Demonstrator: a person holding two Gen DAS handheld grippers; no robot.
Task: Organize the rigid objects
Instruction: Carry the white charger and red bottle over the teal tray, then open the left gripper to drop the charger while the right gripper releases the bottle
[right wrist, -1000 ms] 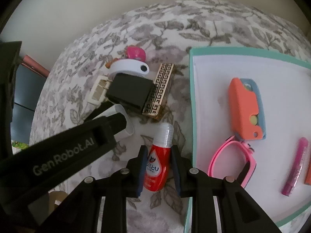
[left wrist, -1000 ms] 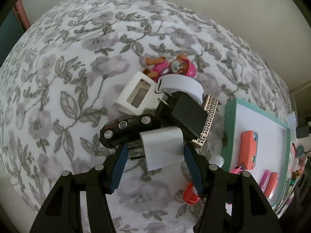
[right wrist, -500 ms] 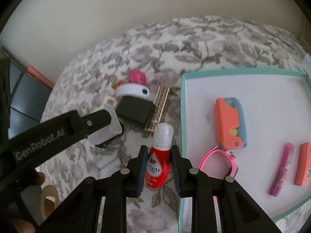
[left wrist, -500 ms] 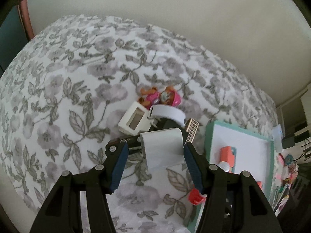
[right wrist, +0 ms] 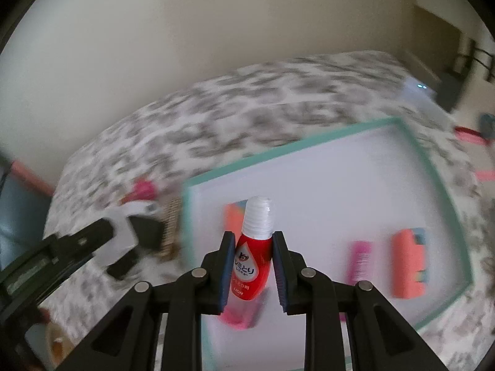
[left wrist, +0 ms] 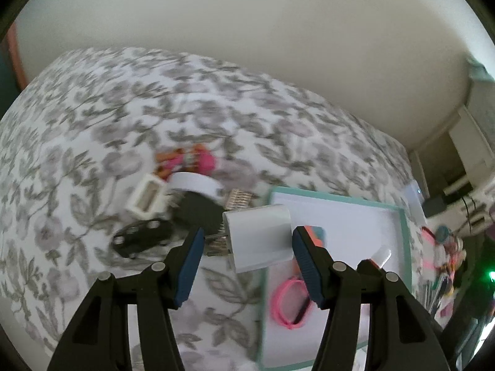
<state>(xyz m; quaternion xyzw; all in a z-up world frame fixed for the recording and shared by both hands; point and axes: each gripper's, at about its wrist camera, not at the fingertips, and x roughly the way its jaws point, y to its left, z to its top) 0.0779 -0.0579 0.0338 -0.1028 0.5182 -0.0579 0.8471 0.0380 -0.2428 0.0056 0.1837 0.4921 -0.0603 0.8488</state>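
Note:
My left gripper point(left wrist: 247, 247) is shut on a white charger plug point(left wrist: 258, 241), its prongs against the left pad, held in the air over the left rim of the teal-edged tray point(left wrist: 337, 199). My right gripper point(right wrist: 252, 247) is shut on a small red bottle point(right wrist: 253, 256) with a white ribbed cap, held upright above the tray point(right wrist: 278, 151) near its left side. The bottle's cap point(left wrist: 383, 253) also shows in the left wrist view, to the right of the charger.
A pile lies on the floral cloth left of the tray: black toy car point(left wrist: 139, 238), white box point(left wrist: 145, 199), pink toy figure point(left wrist: 191, 160), black block point(left wrist: 198, 213). In the tray lie orange cases point(right wrist: 408, 266), a pink tube point(right wrist: 360, 259) and a pink bracelet point(left wrist: 289, 303). Clutter sits beyond the tray's right side.
Both grippers rose and swung right toward the tray. The charger came up off the pile. The red bottle went from the cloth beside the tray to above the tray.

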